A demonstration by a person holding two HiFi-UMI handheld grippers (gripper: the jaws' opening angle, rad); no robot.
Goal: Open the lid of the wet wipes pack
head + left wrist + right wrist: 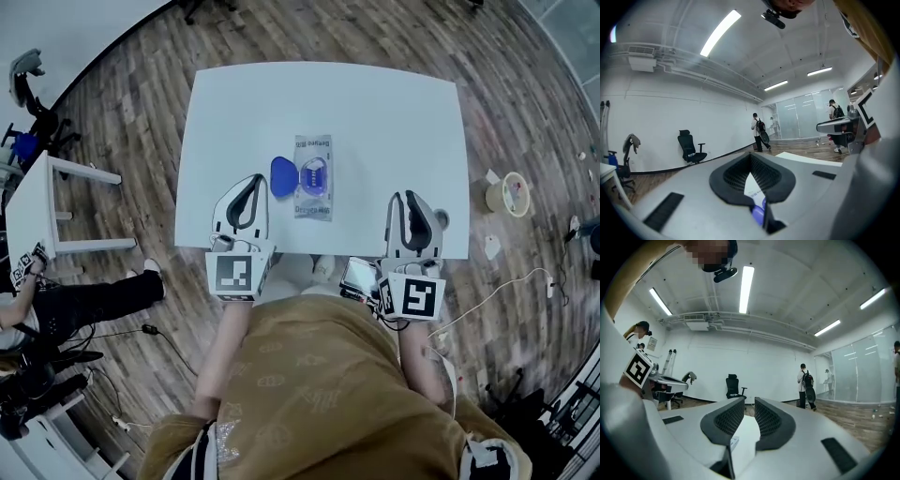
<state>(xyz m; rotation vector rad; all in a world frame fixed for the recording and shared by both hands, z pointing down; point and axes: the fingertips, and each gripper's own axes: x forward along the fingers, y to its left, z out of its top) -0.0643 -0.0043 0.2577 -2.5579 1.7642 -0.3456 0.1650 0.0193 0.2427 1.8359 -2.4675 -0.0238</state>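
White tabletop (pixel 394 103): near its front edge the right hand-held gripper (pixel 404 199) is narrowly parted and empty. The left hand-held gripper (pixel 256 180), tips together, grips nothing. Just beyond, at centre, the wet wipes pack (pixel 313 204) lies flat, its blue lid (pixel 281 175) flipped open leftward.

The wet wipes pack (pixel 313 178) lies mid-table (pixel 394 122), blue lid (pixel 281 175) flipped open toward 9 o'clock. The left gripper (pixel 255 180) sits at its 8 o'clock, tips near the lid; the right gripper (pixel 403 197) at 4 o'clock, apart
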